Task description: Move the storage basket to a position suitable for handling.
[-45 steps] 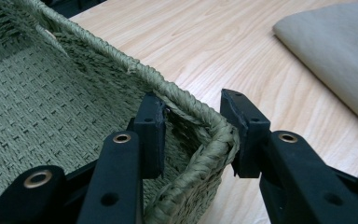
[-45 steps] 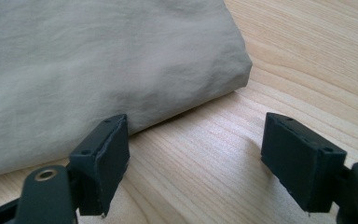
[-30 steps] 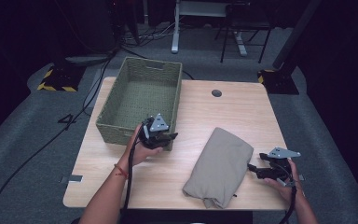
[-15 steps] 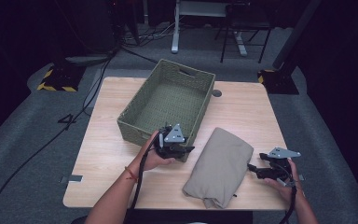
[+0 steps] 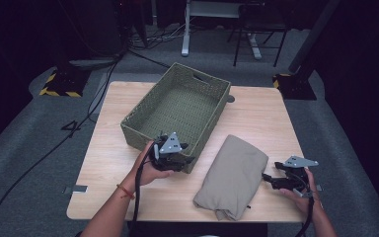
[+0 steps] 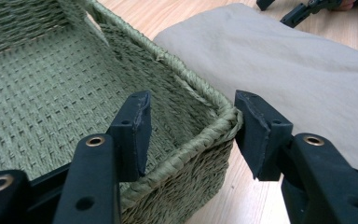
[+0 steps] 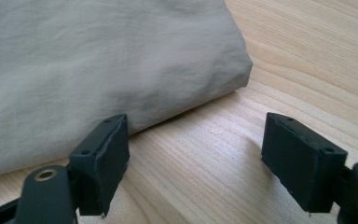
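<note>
Pale wood tabletop point(image 5: 256, 118) sits under my tongs amid a dark room. My left gripper point(image 6: 191, 126) straddles the near corner of the green woven basket point(image 5: 177, 111), one jaw inside, one outside; the jaws have just been opening and stand released, off the rim. The basket's long axis runs from lower left to upper right of the high view. My right gripper point(image 7: 193, 158) hangs released over bare wood at lower right, beside the folded beige cloth point(image 5: 234, 175). My left gripper view shows the weave up close.
</note>
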Demonstrator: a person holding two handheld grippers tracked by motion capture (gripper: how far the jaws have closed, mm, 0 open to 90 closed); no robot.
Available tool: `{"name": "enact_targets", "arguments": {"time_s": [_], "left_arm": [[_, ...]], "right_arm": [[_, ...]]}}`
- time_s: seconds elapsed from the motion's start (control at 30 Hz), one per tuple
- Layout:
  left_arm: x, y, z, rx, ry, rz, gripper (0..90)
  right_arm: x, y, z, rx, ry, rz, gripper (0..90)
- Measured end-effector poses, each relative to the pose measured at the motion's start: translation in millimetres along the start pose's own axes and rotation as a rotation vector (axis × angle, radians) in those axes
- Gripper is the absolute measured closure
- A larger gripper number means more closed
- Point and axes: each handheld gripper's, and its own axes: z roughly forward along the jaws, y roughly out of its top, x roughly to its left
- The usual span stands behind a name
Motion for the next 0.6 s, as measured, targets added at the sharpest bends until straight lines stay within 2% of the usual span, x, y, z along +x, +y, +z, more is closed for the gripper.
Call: {"name": "enact_targets", "arguments": {"time_s": [0.13, 0.23, 0.3, 0.37, 0.4, 0.47, 0.53, 0.6], "left_arm": [[0.7, -1.3, -10.0, 0.032, 0.056, 0.0, 44.8], [4.6, -5.2, -15.7, 0.024, 0.057, -0.058, 41.6], [7.0, -3.4, -15.5, -0.003, 0.026, -0.103, 37.6], [5.0, 1.1, -10.5, -0.009, 0.027, -0.11, 31.8], [4.0, 3.3, -5.7, 0.006, 0.032, -0.114, 29.4], [2.7, 5.3, 4.7, 0.032, 0.037, -0.119, 29.4], [0.7, 6.1, 13.2, 0.042, 0.016, -0.122, 29.8], [-2.4, 6.8, 17.6, 0.04, 0.043, -0.11, 32.6]], "right_arm": [[0.1, 0.0, 0.0, 0.0, 0.0, 0.0, 23.3], [0.0, 0.0, 0.0, 0.0, 0.0, 0.0, 23.3], [-0.2, 0.1, 0.0, 0.0, 0.002, 0.0, 23.3], [-0.1, 0.1, 0.2, 0.0, 0.001, -0.001, 23.3], [0.1, 0.1, 0.1, 0.0, 0.0, -0.001, 23.3], [0.4, 0.1, 0.0, 0.001, -0.004, -0.001, 23.2], [0.2, 0.1, 0.0, 0.001, -0.002, -0.001, 23.3], [0.2, 0.1, 0.0, 0.0, 0.002, -0.001, 23.4]]}}
